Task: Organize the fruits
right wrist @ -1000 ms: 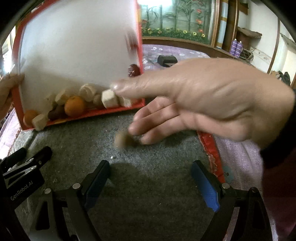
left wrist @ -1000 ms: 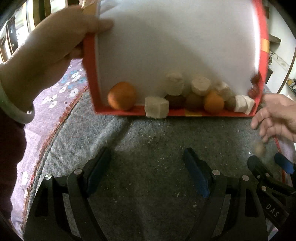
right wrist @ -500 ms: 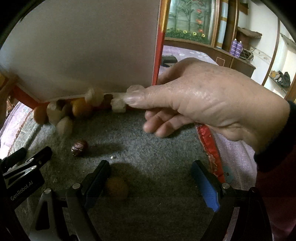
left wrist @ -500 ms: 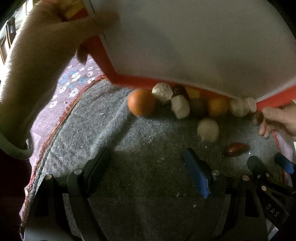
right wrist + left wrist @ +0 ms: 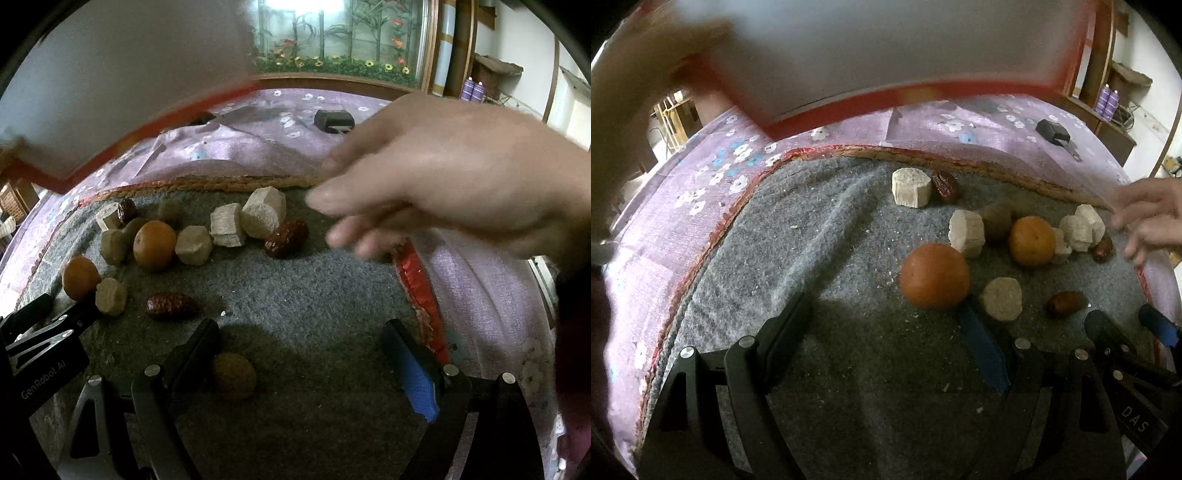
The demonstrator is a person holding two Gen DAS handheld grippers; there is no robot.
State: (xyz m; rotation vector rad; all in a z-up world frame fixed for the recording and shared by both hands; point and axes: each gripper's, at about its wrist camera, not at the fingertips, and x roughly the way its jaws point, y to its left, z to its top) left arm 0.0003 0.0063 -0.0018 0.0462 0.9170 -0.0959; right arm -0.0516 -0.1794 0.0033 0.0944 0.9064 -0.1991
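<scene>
The red tray (image 5: 923, 48) has lifted away, so fruits (image 5: 934, 275) lie loose ahead of both released hand-held grippers (image 5: 886, 325), ready for sorting.

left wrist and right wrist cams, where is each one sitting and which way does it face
Left wrist: sits on the left tool, facing forward over the grey mat; its open fingers show, the right tool at right.
Right wrist: sits on the right tool, facing likewise; open fingers, a bare hand above.
Shared: large orange, small orange, lifted red box.
</scene>
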